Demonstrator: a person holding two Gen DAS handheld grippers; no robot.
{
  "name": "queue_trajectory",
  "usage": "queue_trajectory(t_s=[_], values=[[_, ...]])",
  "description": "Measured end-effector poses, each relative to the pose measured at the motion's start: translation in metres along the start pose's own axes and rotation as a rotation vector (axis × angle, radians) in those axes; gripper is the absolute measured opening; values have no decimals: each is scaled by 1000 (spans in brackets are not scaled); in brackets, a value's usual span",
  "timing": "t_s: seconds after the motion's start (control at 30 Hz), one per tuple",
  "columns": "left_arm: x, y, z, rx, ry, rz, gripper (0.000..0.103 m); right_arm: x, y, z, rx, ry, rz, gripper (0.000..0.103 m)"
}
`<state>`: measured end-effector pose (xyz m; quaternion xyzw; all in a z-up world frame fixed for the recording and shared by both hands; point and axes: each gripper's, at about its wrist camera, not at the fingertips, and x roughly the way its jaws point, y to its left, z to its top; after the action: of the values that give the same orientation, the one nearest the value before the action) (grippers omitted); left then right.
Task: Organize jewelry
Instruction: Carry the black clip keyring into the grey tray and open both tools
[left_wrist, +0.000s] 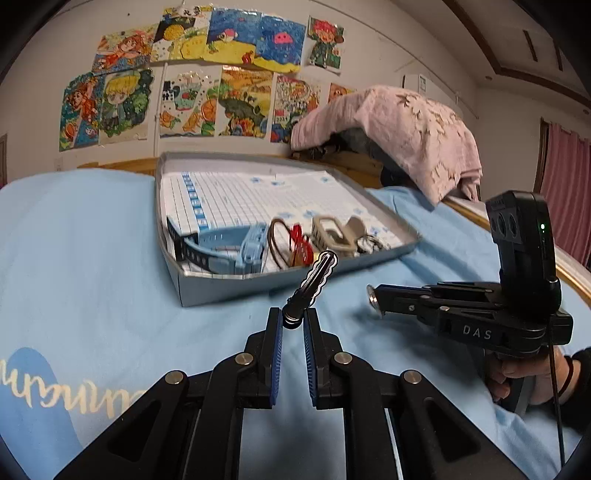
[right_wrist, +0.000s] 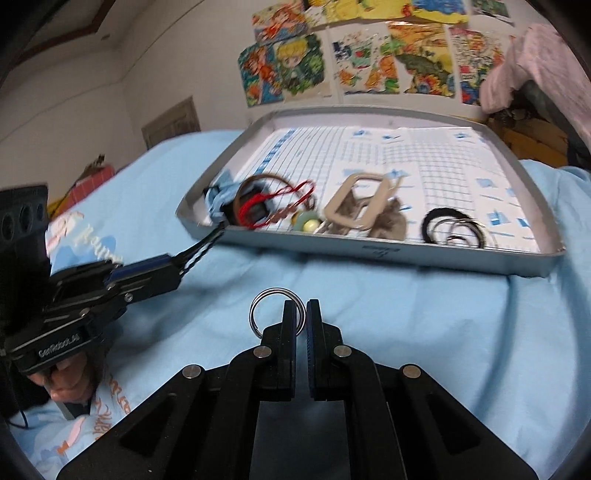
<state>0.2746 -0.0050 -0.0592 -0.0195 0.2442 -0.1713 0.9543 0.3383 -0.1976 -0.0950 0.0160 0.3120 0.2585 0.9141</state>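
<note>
A shallow grey tray (left_wrist: 221, 290) (right_wrist: 369, 254) lined with grid paper lies on the blue bedsheet. Its near end holds a blue watch (left_wrist: 221, 243), red and brown cords (left_wrist: 295, 243) (right_wrist: 280, 199), a beige clip (right_wrist: 364, 205) and dark rings (right_wrist: 452, 225). My left gripper (left_wrist: 293, 317) is shut on a black wavy hair clip (left_wrist: 314, 282), which points at the tray's near wall; it also shows in the right wrist view (right_wrist: 201, 245). My right gripper (right_wrist: 301, 317) is shut on a silver ring (right_wrist: 275, 312), seen edge-on in the left wrist view (left_wrist: 373, 299), above the sheet right of the tray.
A pink cloth (left_wrist: 399, 133) is draped over the wooden bed frame (left_wrist: 369, 166) behind the tray. Colourful drawings (left_wrist: 207, 74) cover the wall. Blue sheet (right_wrist: 406, 332) stretches between the grippers and the tray.
</note>
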Motion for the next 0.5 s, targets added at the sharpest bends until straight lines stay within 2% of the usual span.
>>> queue_trajectory(t_s=[0.2, 0.3, 0.4, 0.5], values=[[-3, -2, 29, -17, -71, 19, 11, -6, -14, 20, 55, -93, -7, 4], [2, 4, 45, -35, -95, 75, 11, -3, -16, 38, 39, -120, -21, 4], [14, 17, 59, -98, -82, 133, 11, 8, -9, 60, -8, -134, -57, 4], [31, 26, 67, -116, -28, 196, 11, 20, -3, 78, -42, -119, -92, 4]])
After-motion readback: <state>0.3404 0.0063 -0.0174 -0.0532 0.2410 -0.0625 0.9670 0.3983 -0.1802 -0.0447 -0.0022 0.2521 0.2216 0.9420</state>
